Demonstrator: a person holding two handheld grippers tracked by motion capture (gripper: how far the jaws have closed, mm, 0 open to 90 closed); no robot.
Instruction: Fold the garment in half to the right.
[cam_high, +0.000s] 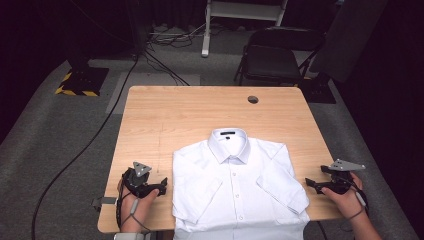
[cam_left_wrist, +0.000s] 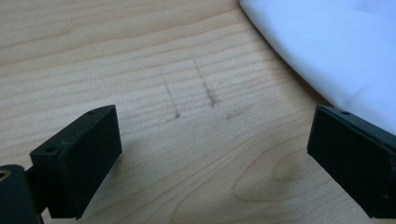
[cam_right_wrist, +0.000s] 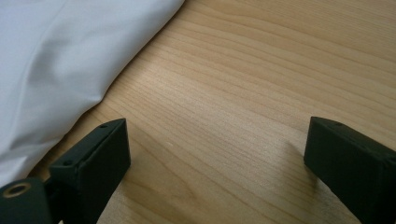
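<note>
A white short-sleeved shirt (cam_high: 235, 182) lies flat and face up on the wooden table (cam_high: 170, 115), collar toward the far side, hem hanging over the near edge. My left gripper (cam_high: 162, 189) rests on the table just left of the shirt's left sleeve, jaws wide open over bare wood (cam_left_wrist: 210, 154); the shirt's edge (cam_left_wrist: 336, 51) shows at upper right. My right gripper (cam_high: 309, 185) sits just right of the shirt's right sleeve, jaws open with nothing between them (cam_right_wrist: 217, 158). White cloth (cam_right_wrist: 56, 65) lies to the left of its jaws.
A dark round hole (cam_high: 253, 99) sits near the table's far edge. Beyond the table stand a black folding chair (cam_high: 272, 60) and a white stand (cam_high: 240, 15). Cables (cam_high: 100, 130) run across the grey carpet on the left.
</note>
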